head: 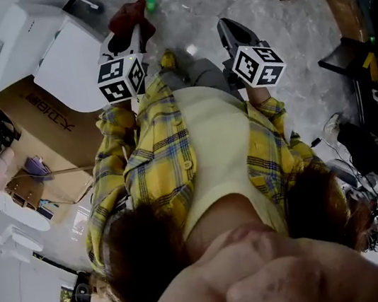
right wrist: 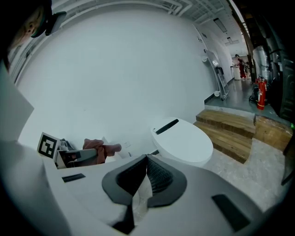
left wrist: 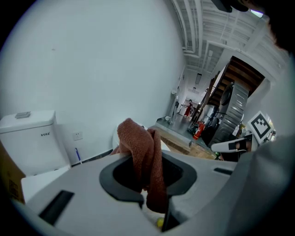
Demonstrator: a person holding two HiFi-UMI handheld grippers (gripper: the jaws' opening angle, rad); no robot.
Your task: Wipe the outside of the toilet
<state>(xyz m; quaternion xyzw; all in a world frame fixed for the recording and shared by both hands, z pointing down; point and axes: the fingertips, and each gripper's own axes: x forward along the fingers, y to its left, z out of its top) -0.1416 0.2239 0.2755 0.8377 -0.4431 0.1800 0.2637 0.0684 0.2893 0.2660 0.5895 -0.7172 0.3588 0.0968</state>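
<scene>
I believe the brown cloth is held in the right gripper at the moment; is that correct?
Not quite: the cloth is held in the left gripper, not the right, as the left gripper view shows. The right gripper has its fingers together, with no cloth in them.

**White toilet, rust-red cloth, grey floor**

The toilet point(right wrist: 182, 140) is white and the cloth point(left wrist: 140, 152) rust-red. The left tongs point(left wrist: 146, 173) and right tongs point(right wrist: 146, 177) are pale grey with black inner faces. Black-and-white square patterns are carried on the marker cubes point(head: 121, 77). The shirt point(head: 154, 159) is checked yellow with blue lines. The floor point(head: 302, 56) is mottled grey and the steps point(right wrist: 230, 131) are brown wood.
</scene>
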